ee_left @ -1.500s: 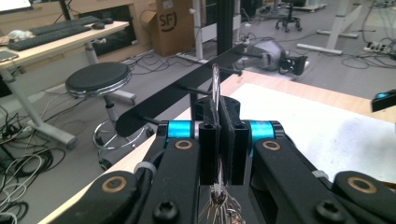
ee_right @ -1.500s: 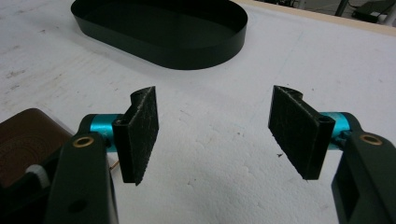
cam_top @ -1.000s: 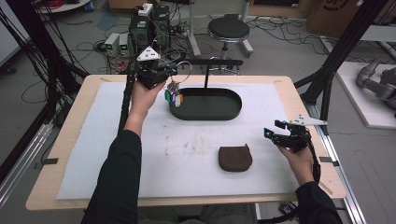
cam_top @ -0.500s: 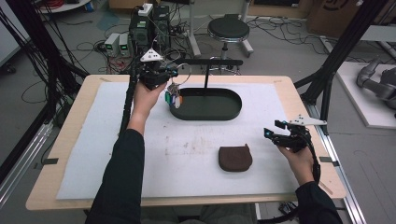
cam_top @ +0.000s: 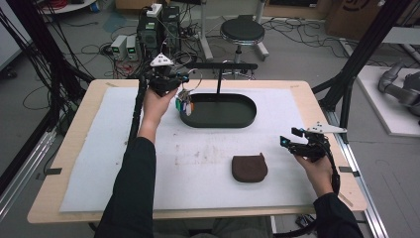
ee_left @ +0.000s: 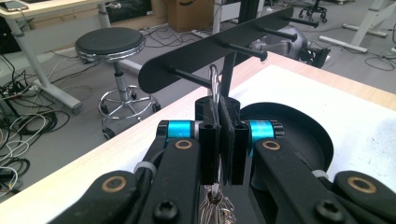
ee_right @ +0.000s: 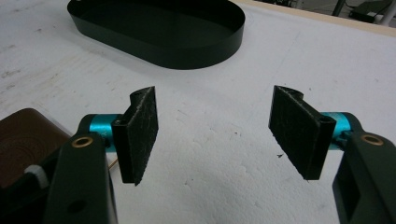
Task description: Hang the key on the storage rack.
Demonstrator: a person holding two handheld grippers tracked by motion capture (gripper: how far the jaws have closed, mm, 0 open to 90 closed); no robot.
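Two grippers were in play. The left gripper (ee_left: pixel 219 140) was clamped on a metal key ring (ee_left: pixel 214 84), keys dangling below — held at the far edge of the table (cam_top: pixel 69 148), just in front of the black peg rack (ee_left: pixel 219 49) standing in the oval tray (cam_top: pixel 218 110). The right gripper (ee_right: pixel 215 135) was held with jaws spread, nothing between them, near the right edge beside a brown pouch (cam_top: pixel 249 168). To hang the ring well, its loop should be lined up with a peg tip, slid fully over, and only then released.
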